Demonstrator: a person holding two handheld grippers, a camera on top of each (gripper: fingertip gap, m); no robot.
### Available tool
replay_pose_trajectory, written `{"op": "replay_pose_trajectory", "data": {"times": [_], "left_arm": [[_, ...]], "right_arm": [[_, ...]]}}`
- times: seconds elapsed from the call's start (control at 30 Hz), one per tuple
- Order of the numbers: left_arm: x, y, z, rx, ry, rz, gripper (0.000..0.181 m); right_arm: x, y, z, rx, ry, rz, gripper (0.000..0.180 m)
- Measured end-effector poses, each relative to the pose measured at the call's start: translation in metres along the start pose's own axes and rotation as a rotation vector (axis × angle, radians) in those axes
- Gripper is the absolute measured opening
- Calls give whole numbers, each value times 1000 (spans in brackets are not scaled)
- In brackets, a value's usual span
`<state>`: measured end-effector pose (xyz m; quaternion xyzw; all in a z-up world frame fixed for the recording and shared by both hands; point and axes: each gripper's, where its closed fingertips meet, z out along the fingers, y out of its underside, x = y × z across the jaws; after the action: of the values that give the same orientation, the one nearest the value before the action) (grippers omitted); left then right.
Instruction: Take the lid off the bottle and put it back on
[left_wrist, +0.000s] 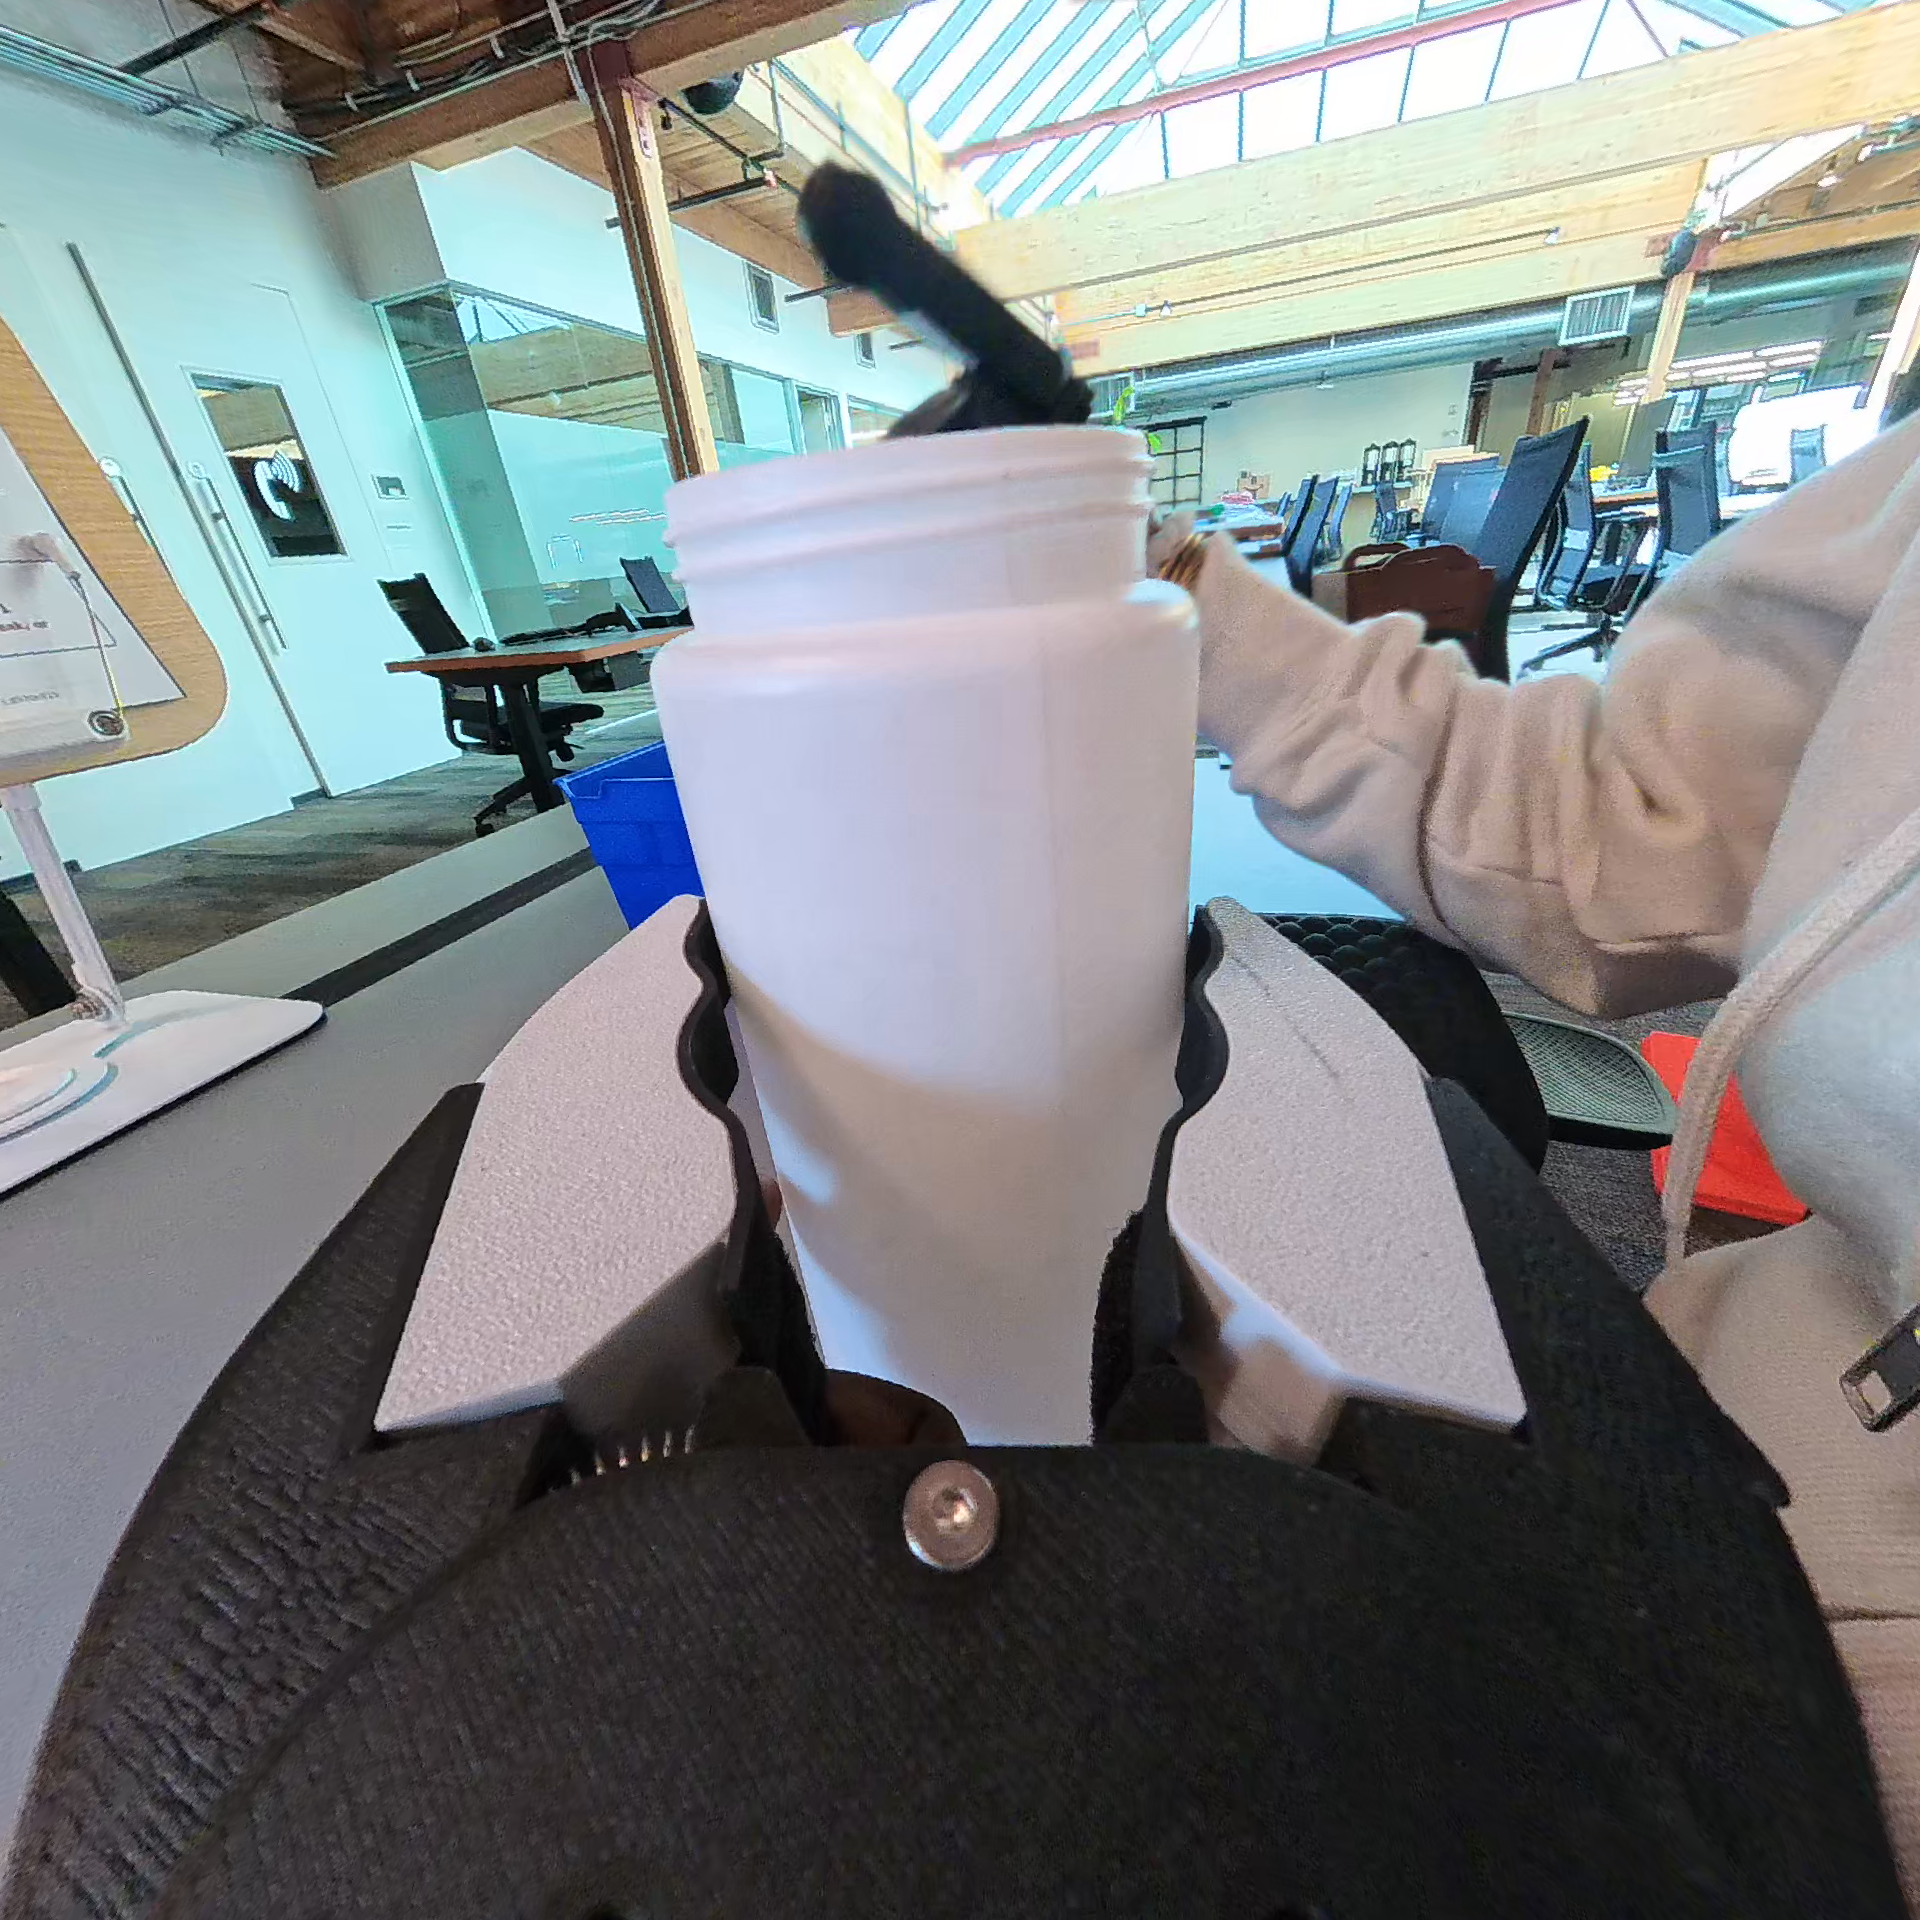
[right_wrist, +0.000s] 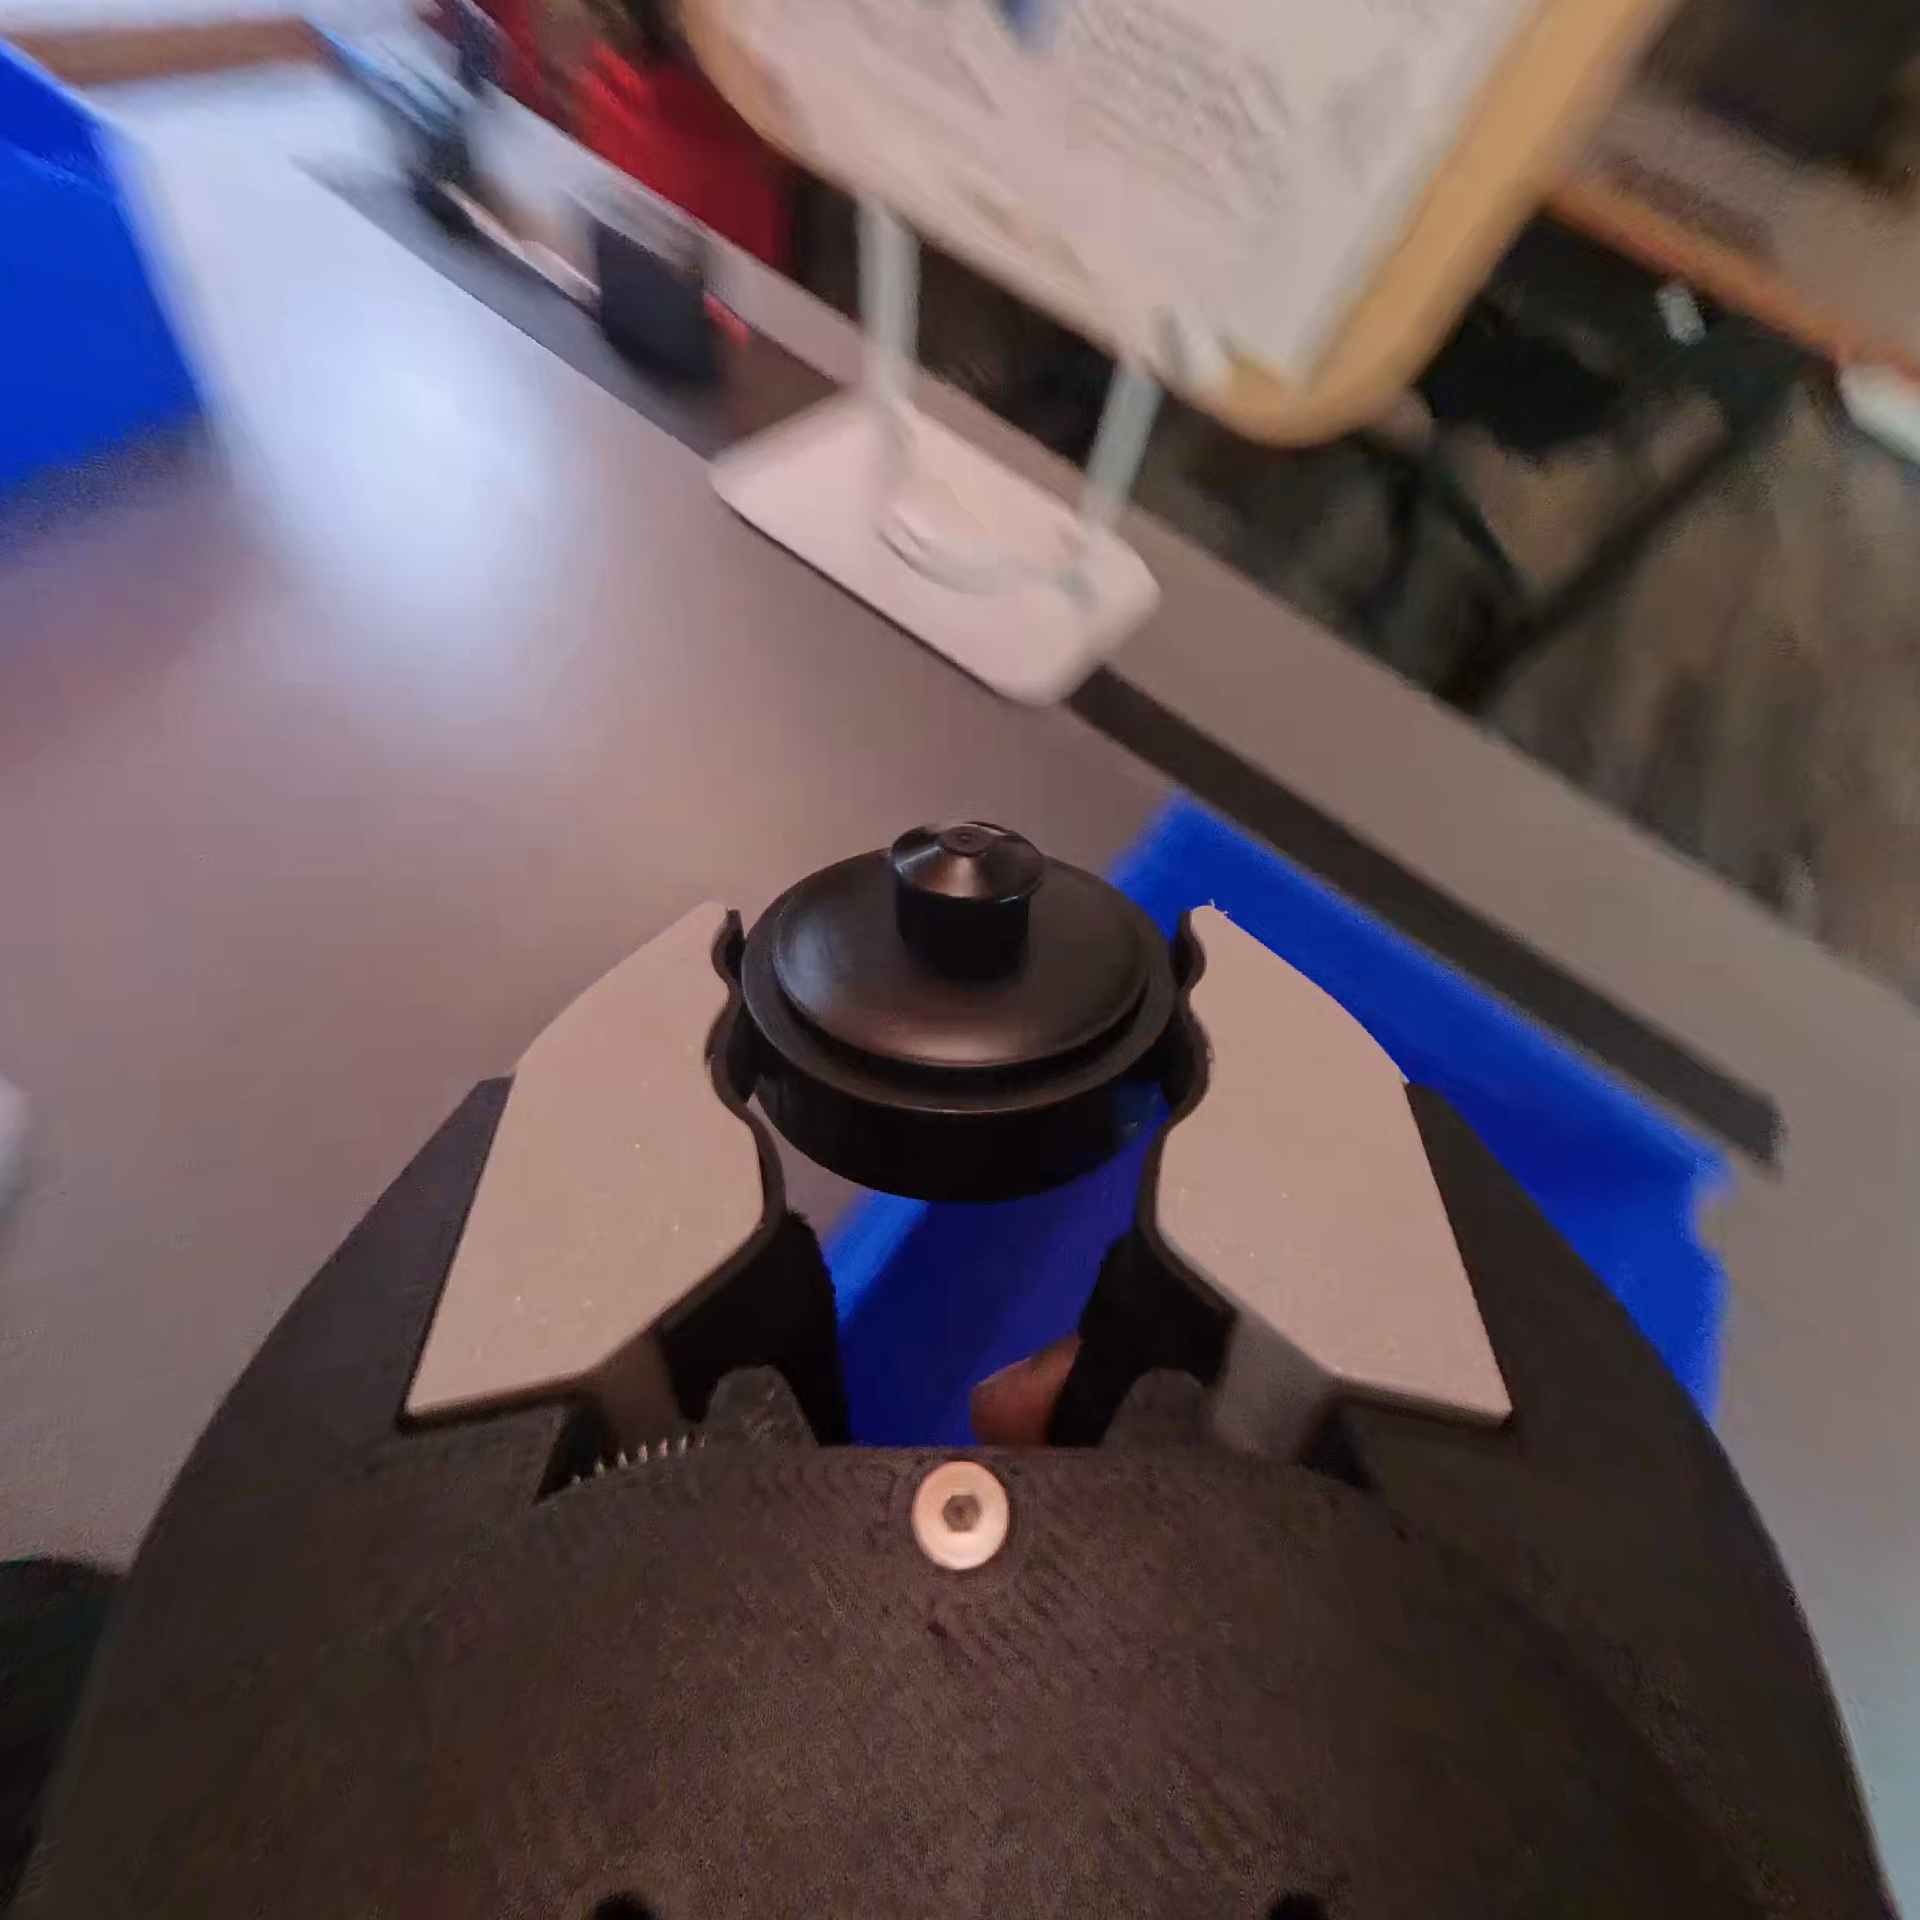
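Note:
A white plastic bottle (left_wrist: 935, 831) stands upright between the fingers of my left gripper (left_wrist: 940, 935), which is shut on its body. Its threaded neck is bare and its mouth is open. My right gripper (right_wrist: 956, 935) is shut on the black round lid (right_wrist: 951, 1029), which has a small spout knob on top. It holds the lid in the air over a blue bin. In the left wrist view a blurred black shape (left_wrist: 914, 281), tilted just above and behind the bottle's mouth, appears to be the lid.
A blue bin (right_wrist: 1403, 1091) sits on the grey table (right_wrist: 364, 831); it also shows behind the bottle (left_wrist: 634, 831). A white stand with a framed sign (left_wrist: 156, 1049) is at the left. A person's light sleeve (left_wrist: 1455, 748) reaches in from the right. A red object (left_wrist: 1714, 1143) lies beside it.

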<state>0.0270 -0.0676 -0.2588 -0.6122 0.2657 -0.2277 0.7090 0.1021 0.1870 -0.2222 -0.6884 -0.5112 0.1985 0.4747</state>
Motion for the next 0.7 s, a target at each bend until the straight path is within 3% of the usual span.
{"op": "replay_pose_trajectory", "data": {"times": [0.17, 0.3, 0.57, 0.7], "left_arm": [[0, 0, 0, 4, -2, -2, 84], [0, 0, 0, 6, -2, 0, 84], [0, -1, 1, 8, -3, 0, 84], [-1, -1, 1, 8, -6, 1, 85]], "right_arm": [[80, 99, 41, -321, 219, 183, 79], [110, 148, 61, -429, 316, 278, 79], [123, 190, 69, -516, 381, 377, 81], [121, 191, 64, -531, 370, 386, 97]]}}
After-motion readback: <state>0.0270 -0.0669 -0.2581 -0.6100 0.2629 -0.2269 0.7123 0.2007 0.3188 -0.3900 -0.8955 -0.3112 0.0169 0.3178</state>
